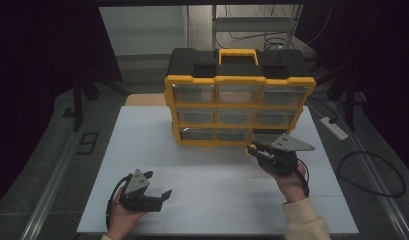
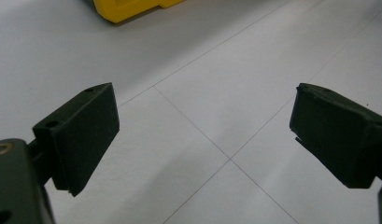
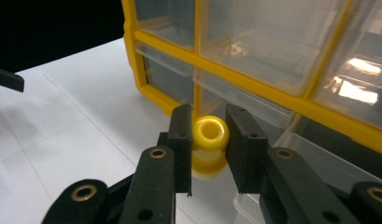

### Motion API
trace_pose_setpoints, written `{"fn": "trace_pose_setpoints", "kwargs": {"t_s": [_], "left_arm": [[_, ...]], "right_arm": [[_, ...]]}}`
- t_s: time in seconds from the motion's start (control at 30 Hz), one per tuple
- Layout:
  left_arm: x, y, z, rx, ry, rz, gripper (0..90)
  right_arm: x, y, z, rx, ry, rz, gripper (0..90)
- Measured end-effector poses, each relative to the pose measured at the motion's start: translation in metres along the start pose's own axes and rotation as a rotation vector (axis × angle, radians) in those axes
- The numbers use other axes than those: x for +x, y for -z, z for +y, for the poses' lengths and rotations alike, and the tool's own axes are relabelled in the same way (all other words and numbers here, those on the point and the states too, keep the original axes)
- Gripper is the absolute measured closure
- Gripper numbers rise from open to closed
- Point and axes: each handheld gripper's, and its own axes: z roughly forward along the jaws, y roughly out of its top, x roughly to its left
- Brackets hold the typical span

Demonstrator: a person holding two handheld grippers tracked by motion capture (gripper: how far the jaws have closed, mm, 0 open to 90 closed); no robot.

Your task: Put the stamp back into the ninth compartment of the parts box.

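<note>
A yellow and black drawer cabinet [image 1: 239, 80] with several clear drawers stands at the back of the white table [image 1: 142, 140]. My right gripper [image 1: 252, 149] is at the cabinet's bottom right slot. In the right gripper view the right gripper [image 3: 208, 126] is shut on a small yellow spool-shaped piece [image 3: 209, 135], held just in front of the lower drawers. My left gripper [image 1: 159, 184] rests low near the front left of the table. Its jaws stand wide apart in the left gripper view [image 2: 205, 126], with nothing between them.
The cabinet's bottom right slot [image 1: 268, 132] looks dark, and the rim of a clear pulled-out drawer [image 3: 254, 205] shows under the right jaws. A white power strip [image 1: 334, 127] and cables lie on the floor to the right. Dark surroundings flank the table.
</note>
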Motion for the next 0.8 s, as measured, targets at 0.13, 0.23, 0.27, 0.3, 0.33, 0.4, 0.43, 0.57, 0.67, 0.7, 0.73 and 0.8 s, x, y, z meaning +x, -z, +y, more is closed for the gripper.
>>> {"fn": "trace_pose_setpoints", "kwargs": {"t_s": [0.13, 0.23, 0.27, 0.3, 0.33, 0.4, 0.43, 0.57, 0.67, 0.7, 0.73, 0.8], "left_arm": [[0.000, 0.000, 0.000, 0.000, 0.000, 0.002, 8.5], [0.000, 0.000, 0.000, 0.001, 0.000, 0.001, 8.5], [0.000, 0.000, 0.000, 0.001, 0.000, 0.002, 8.5], [0.000, 0.000, 0.000, 0.000, 0.001, 0.001, 8.5], [0.000, 0.000, 0.000, 0.000, 0.000, 0.001, 8.5], [0.000, 0.000, 0.000, 0.000, 0.000, 0.002, 8.5], [0.000, 0.000, 0.000, 0.000, 0.000, 0.002, 8.5], [0.000, 0.000, 0.000, 0.001, -0.001, 0.001, 8.6], [0.000, 0.000, 0.000, 0.001, -0.001, 0.001, 8.5], [0.000, 0.000, 0.000, 0.001, -0.001, 0.002, 8.6], [0.000, 0.000, 0.000, 0.002, 0.000, 0.001, 8.6], [0.000, 0.000, 0.000, 0.002, 0.000, 0.001, 8.6]], "right_arm": [[-0.005, 0.004, 0.000, -0.009, -0.010, -0.016, 73.1], [-0.009, 0.007, 0.000, -0.013, -0.014, -0.026, 73.1], [-0.010, 0.007, 0.000, -0.012, -0.015, -0.029, 73.1], [-0.010, 0.008, 0.000, -0.012, -0.017, -0.032, 73.1], [-0.011, 0.008, -0.001, -0.014, -0.017, -0.036, 73.1], [-0.013, 0.009, -0.001, -0.017, -0.021, -0.041, 73.1], [-0.014, 0.010, -0.001, -0.015, -0.023, -0.046, 73.1], [-0.021, 0.013, -0.003, -0.018, -0.034, -0.067, 73.1], [-0.026, 0.016, -0.004, -0.023, -0.045, -0.078, 73.1], [-0.028, 0.017, -0.004, -0.024, -0.047, -0.084, 73.1], [-0.029, 0.018, -0.004, -0.026, -0.050, -0.088, 73.1], [-0.031, 0.020, -0.005, -0.027, -0.053, -0.095, 73.1]]}}
